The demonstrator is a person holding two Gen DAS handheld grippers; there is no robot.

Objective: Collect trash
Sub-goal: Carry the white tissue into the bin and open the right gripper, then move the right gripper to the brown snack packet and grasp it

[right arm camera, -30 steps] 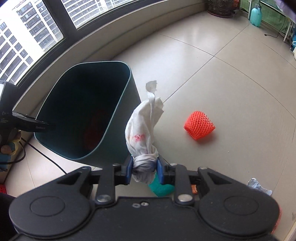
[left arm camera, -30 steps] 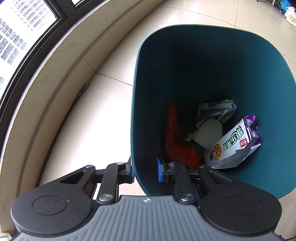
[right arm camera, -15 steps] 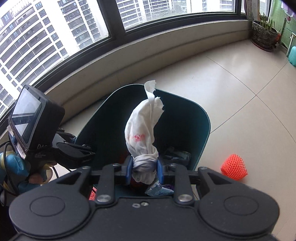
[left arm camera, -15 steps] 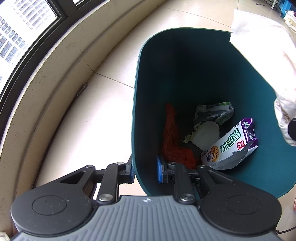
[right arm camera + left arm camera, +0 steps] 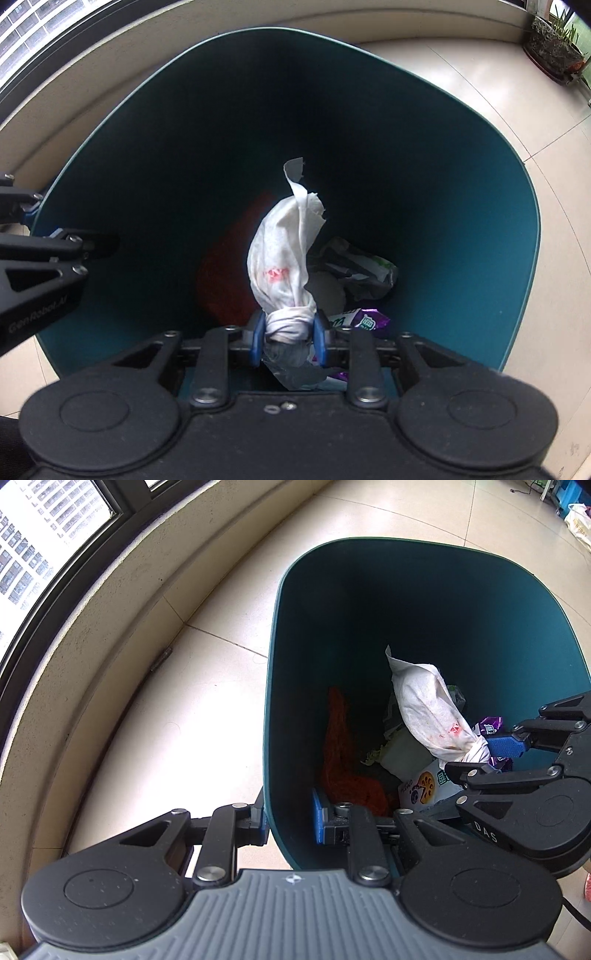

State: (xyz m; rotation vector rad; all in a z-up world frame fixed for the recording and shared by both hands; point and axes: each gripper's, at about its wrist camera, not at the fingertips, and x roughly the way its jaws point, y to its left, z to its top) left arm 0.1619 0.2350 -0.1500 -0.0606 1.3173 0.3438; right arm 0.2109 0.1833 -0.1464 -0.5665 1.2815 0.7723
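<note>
Inside the teal bin, the right gripper pinches one stained white tissue. Meanwhile the left gripper clamps the bin's near wall. Below lie one orange net and two wrappers.

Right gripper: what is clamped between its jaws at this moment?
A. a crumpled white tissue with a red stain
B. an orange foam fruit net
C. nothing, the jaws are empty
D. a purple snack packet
A: the right gripper has its blue pads pressed on the bunched end of the crumpled white tissue, held over the inside of the teal trash bin.
</note>
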